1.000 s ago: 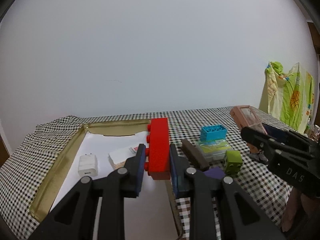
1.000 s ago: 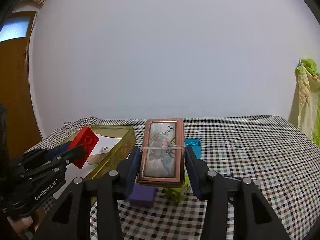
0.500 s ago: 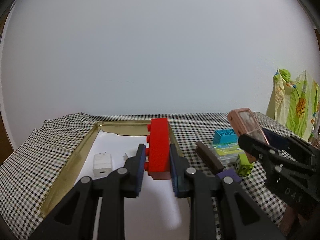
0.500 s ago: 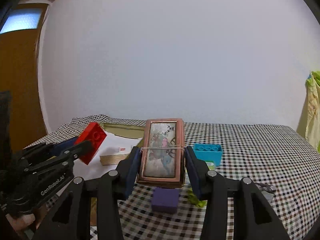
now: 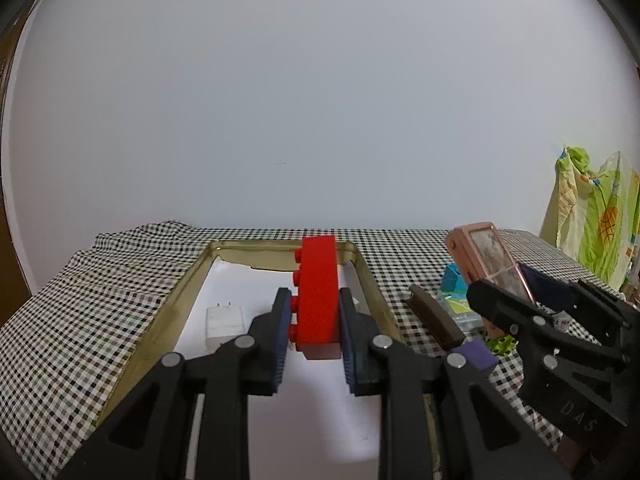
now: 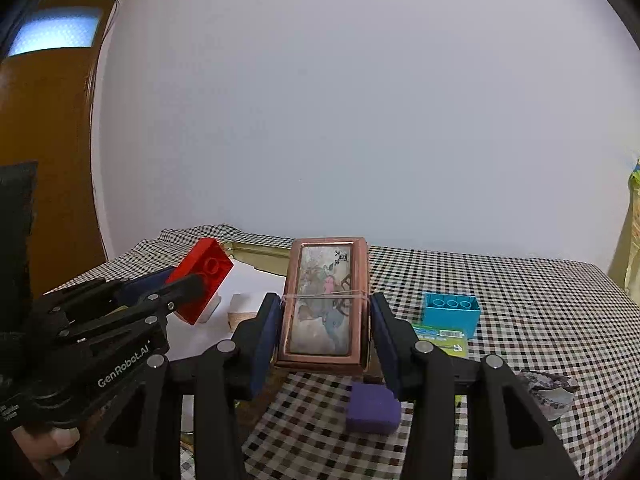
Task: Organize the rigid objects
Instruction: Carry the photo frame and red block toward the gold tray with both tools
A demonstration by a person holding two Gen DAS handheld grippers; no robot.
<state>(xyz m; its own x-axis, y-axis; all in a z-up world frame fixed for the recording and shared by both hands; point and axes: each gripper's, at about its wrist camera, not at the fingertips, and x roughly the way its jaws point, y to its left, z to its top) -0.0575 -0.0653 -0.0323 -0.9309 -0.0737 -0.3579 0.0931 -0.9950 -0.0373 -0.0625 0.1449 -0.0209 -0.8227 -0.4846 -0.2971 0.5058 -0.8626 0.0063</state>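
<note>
Left claw: level, slightly nose-down, clamped on the red plastic studded brick above the gold-rimmed tray.
Right claw: beside it, gripping the copper-framed rectangular case over the checkered worktop.

My left gripper has black arms and blue pads around a bright red brick. My right gripper, black and blue too, frames a copper-pink case with a faded pictured lid. Lower right of the frame: a purple block and a turquoise brick on black-and-white checked cloth. The tray is dull gold, lined white.
</note>
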